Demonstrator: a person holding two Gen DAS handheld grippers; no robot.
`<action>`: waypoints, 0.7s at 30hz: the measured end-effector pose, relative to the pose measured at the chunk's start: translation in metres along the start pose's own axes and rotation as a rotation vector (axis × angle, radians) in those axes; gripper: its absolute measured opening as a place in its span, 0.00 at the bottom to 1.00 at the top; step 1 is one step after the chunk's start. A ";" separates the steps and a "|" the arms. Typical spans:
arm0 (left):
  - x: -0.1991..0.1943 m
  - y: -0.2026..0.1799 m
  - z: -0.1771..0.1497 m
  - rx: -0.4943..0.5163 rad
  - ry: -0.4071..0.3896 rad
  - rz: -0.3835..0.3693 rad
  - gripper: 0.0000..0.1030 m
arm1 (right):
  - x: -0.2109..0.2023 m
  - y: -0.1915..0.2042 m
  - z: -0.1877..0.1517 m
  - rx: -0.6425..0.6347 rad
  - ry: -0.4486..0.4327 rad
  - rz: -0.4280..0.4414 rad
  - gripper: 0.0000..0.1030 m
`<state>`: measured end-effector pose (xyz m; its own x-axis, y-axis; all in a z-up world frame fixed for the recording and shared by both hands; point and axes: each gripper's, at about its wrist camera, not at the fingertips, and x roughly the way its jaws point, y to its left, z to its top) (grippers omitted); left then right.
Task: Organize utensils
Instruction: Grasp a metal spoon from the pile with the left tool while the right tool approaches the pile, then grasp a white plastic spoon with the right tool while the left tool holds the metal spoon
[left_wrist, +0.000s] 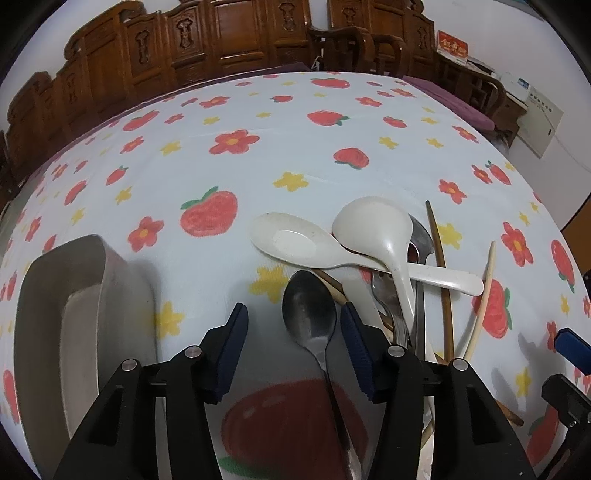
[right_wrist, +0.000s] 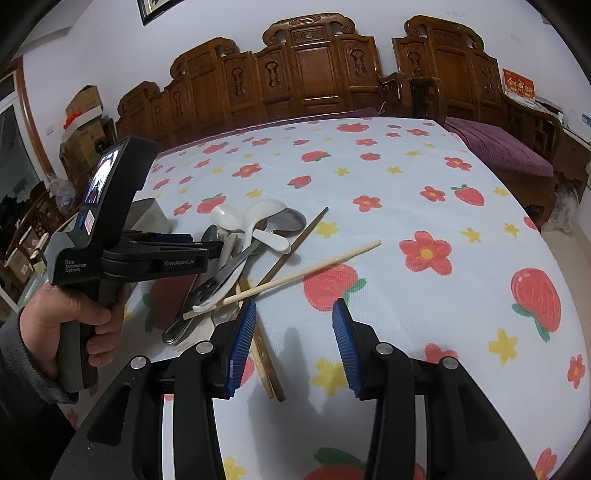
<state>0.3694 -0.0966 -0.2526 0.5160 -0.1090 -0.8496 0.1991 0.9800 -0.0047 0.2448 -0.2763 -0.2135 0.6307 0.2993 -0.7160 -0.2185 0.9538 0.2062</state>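
A pile of utensils lies on the flowered tablecloth: two white plastic spoons (left_wrist: 295, 242) (left_wrist: 376, 225), a steel spoon (left_wrist: 310, 314), dark chopsticks (left_wrist: 441, 266) and a pale chopstick (left_wrist: 487, 284). My left gripper (left_wrist: 293, 314) is open, its jaws on either side of the steel spoon's bowl, just above it. A metal tray (left_wrist: 74, 314) sits to its left. My right gripper (right_wrist: 293, 314) is open and empty, right of the pile (right_wrist: 251, 236), near the pale chopstick (right_wrist: 306, 269). The left gripper (right_wrist: 192, 247) shows there too.
Carved wooden chairs (right_wrist: 314, 70) line the table's far edge. A purple cushioned bench (right_wrist: 509, 151) stands at the right. Cardboard boxes (right_wrist: 85, 110) are stacked at the back left. The tablecloth (right_wrist: 406, 192) spreads beyond the pile.
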 end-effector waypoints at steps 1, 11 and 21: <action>0.000 0.000 0.000 0.000 -0.006 -0.001 0.41 | 0.000 0.001 0.000 -0.001 0.002 0.000 0.44; -0.019 0.004 -0.008 -0.003 -0.045 -0.060 0.26 | 0.004 0.006 0.000 -0.013 0.012 -0.016 0.44; -0.082 0.009 -0.034 0.024 -0.141 -0.106 0.26 | 0.015 0.008 0.003 0.001 0.031 -0.012 0.44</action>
<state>0.3008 -0.0733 -0.2011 0.6027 -0.2353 -0.7625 0.2776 0.9577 -0.0761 0.2551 -0.2645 -0.2204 0.6101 0.2865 -0.7387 -0.2103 0.9574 0.1977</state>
